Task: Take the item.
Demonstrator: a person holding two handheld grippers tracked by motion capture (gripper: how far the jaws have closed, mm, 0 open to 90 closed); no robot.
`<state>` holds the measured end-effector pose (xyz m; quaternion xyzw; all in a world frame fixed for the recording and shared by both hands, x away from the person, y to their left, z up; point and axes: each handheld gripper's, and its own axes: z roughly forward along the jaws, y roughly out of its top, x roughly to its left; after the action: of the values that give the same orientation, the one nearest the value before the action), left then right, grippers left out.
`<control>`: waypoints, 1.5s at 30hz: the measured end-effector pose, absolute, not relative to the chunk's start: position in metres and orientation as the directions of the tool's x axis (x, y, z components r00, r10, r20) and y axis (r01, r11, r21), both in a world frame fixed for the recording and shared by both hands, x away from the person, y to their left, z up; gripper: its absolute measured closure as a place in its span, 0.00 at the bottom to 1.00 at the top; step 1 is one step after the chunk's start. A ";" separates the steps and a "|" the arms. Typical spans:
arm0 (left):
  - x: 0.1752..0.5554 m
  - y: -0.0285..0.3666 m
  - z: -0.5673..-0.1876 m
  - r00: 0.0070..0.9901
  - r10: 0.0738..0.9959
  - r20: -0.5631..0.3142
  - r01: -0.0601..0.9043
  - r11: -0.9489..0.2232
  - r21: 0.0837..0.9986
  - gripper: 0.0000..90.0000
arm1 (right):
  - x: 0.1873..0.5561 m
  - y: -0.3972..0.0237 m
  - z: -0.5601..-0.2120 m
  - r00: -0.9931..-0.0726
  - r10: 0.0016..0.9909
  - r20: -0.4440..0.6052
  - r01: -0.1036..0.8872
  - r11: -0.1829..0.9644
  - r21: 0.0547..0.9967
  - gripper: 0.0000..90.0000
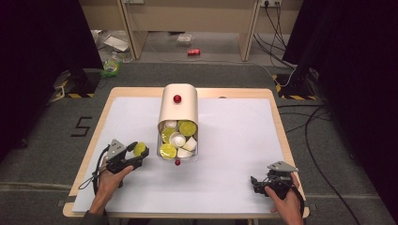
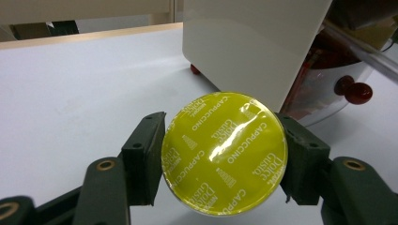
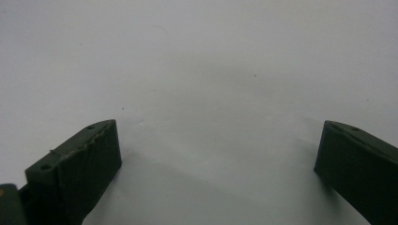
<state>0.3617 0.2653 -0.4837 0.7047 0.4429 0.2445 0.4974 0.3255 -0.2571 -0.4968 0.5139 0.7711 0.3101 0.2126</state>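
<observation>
Yellow foil-lidded coffee capsule (image 2: 224,153) sits clamped between the jaws of the left gripper (image 1: 136,152), just left of the cream rounded dispenser box (image 1: 178,107) on the white table (image 1: 234,154). One capsule is out; several yellow and white pods (image 1: 177,140) apparently remain in the box's open drawer. Right gripper (image 1: 256,182), well right of the box, rests wide open and empty.

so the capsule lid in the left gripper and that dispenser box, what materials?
Capsule lid: looks like glossy yellow foil or plastic film; it wrinkles, glares and carries printed text. Dispenser box: smooth matte cream shell, probably plastic or coated metal, with a clear plastic-looking front drawer and a glossy red knob.
</observation>
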 end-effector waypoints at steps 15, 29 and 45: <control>0.360 0.273 -0.494 0.453 0.885 -0.103 0.452 -0.129 0.883 0.44 | 0.325 -0.257 -0.497 -0.381 0.925 -0.012 0.660 0.281 0.697 0.01; 0.361 0.275 -0.499 0.437 0.891 -0.120 0.491 -0.125 0.862 0.44 | 0.325 -0.257 -0.497 -0.383 0.924 -0.017 0.656 0.285 0.699 0.01; 0.360 0.275 -0.497 0.439 0.892 -0.105 0.494 -0.142 0.858 0.34 | 0.325 -0.257 -0.497 -0.383 0.924 -0.015 0.656 0.284 0.699 0.02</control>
<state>0.3603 0.2752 -0.4970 0.7219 0.4800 0.2235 0.4455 0.3249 -0.2567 -0.4967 0.5118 0.7717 0.3101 0.2154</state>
